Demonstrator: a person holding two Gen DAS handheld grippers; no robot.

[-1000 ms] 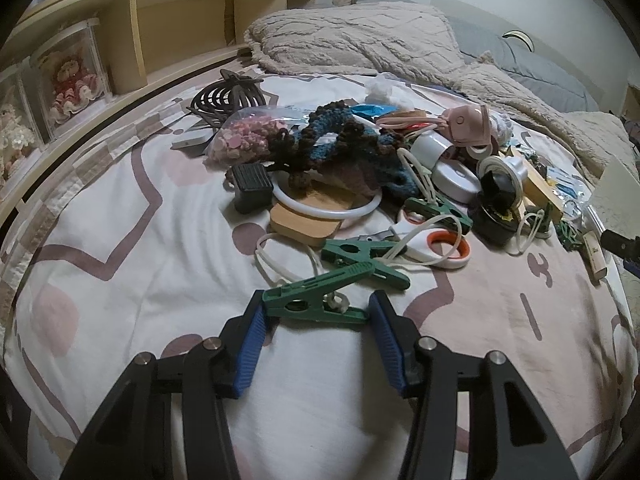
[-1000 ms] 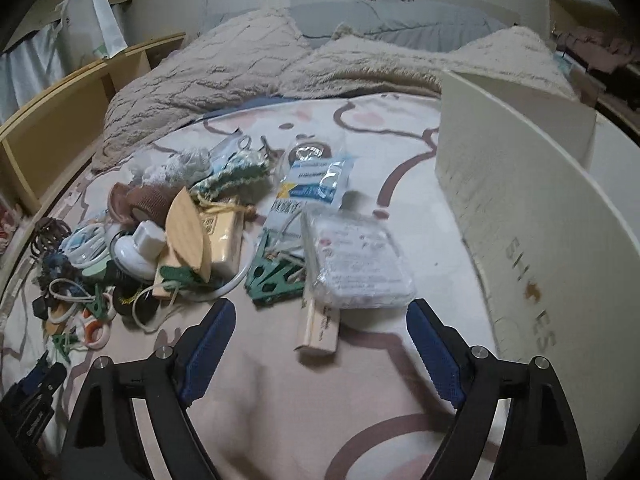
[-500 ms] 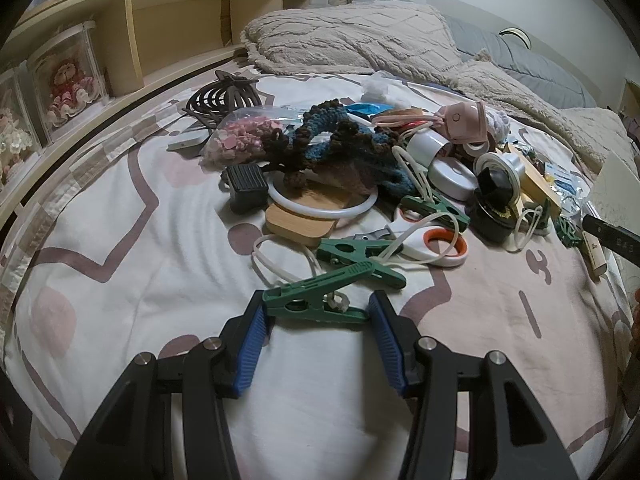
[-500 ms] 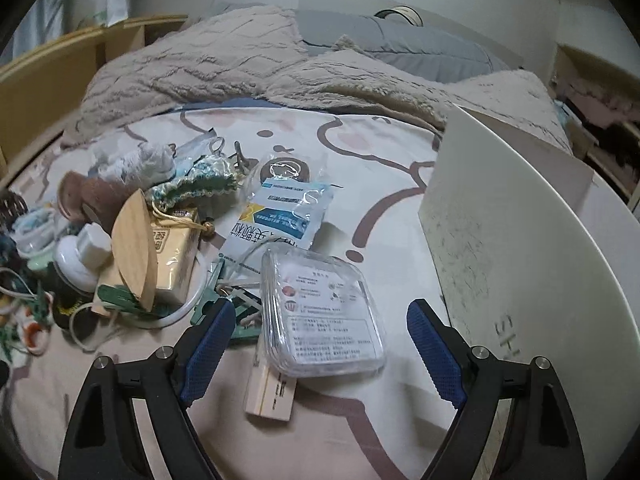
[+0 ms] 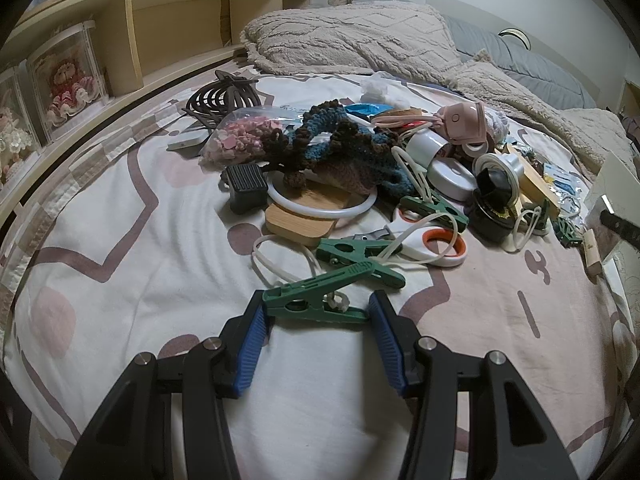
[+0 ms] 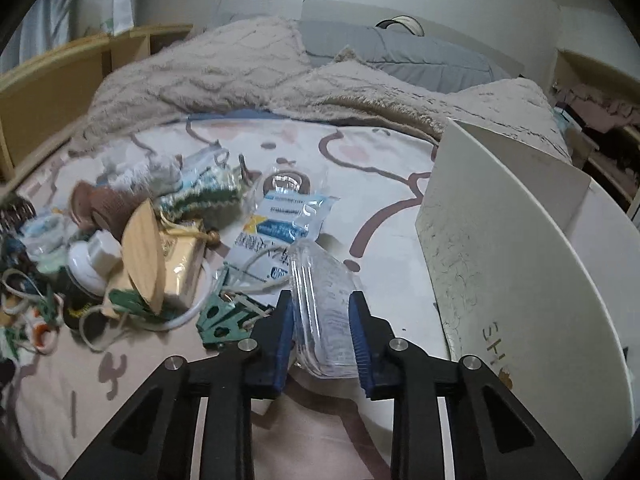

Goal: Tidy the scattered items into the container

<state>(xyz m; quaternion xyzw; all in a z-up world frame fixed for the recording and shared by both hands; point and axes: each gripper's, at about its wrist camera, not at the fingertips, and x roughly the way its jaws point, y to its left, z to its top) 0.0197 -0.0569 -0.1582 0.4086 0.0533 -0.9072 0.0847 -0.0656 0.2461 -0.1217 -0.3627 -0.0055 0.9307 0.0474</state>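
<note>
My left gripper (image 5: 316,314) is shut on a green clothes peg (image 5: 320,284) that lies crosswise between its blue pads, low over the bedsheet. Behind it sits the pile of scattered items. In the right wrist view, my right gripper (image 6: 320,312) has its jaws closing on a clear plastic case (image 6: 324,280). The case stands tipped on edge between the pads, which press on both its sides. The white shoe box (image 6: 500,280) stands just right of that gripper, with a corner of the box (image 5: 612,184) also showing at the left wrist view's right edge.
The pile holds another green peg (image 5: 352,250), orange-handled scissors (image 5: 432,244), a wooden board (image 5: 304,220), a crocheted piece (image 5: 340,148) and a dark hair claw (image 5: 224,96). A blue-white sachet (image 6: 280,220) and green pegs (image 6: 224,320) lie left of the right gripper. A beige blanket (image 6: 240,76) covers the far bed.
The right gripper's jaws went from wide apart to pressed on the clear case, which has tipped from flat onto its edge. The left gripper and its peg stayed put.
</note>
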